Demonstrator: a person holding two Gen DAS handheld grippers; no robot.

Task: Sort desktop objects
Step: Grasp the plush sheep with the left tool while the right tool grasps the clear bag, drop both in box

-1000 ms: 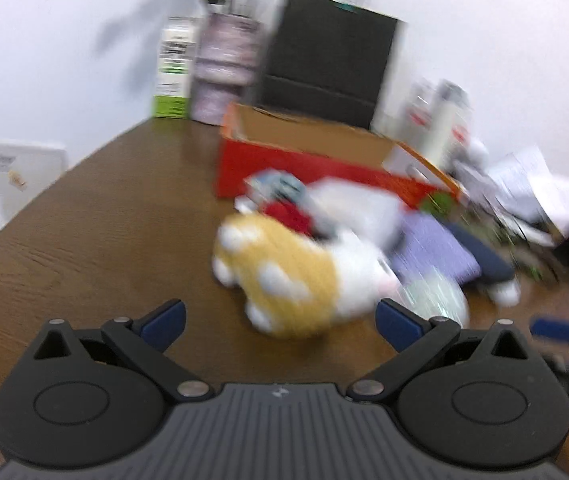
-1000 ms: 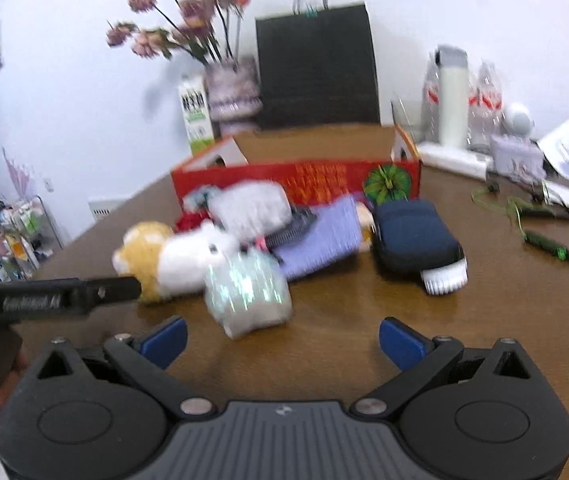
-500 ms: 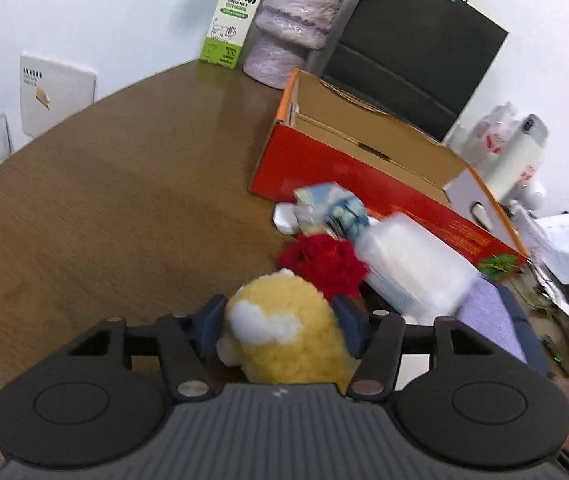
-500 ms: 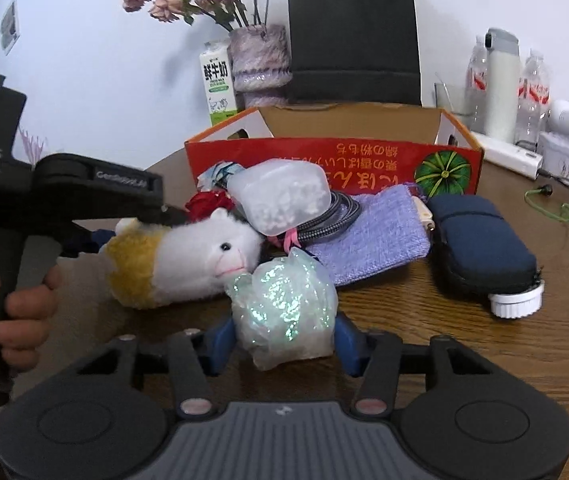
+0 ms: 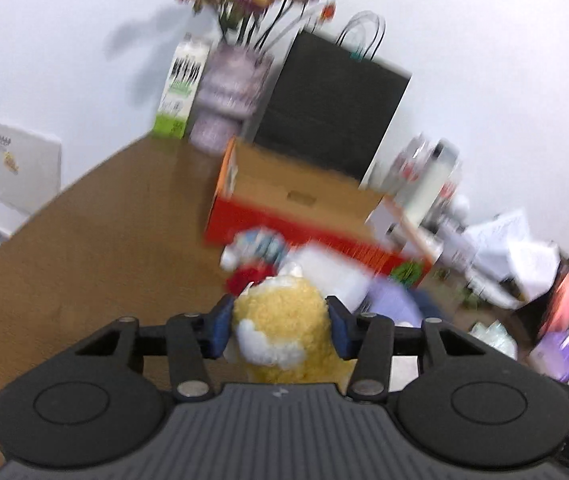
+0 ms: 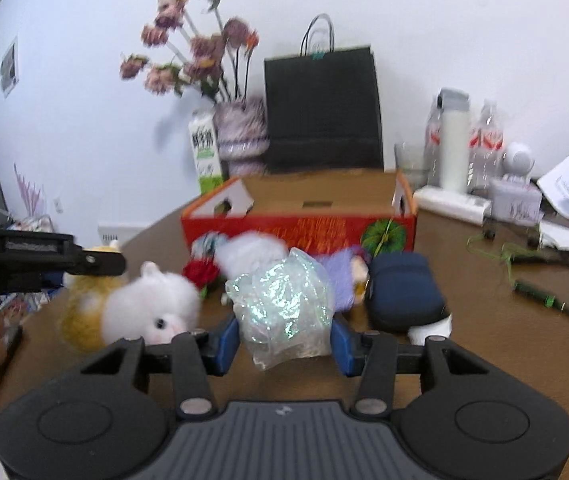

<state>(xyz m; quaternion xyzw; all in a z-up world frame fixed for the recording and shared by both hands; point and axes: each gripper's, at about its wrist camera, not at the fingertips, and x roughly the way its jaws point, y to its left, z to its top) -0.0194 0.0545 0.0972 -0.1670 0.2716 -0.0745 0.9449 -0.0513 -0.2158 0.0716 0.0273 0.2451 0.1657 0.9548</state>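
Right wrist — brown wooden table, white wall

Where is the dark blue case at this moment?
In the right wrist view the dark blue case lies on the table, right of the purple pouch, before the red box.

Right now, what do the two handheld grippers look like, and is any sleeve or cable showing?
Both match: a ribbed dark-grey body with a small pale logo, two round black discs, black linkage arms with silver rivets, and blue pads. That holds for the left gripper and right gripper. From the right view, the left one's black handle carries blurred lettering. No sleeve or gripper cable shows.
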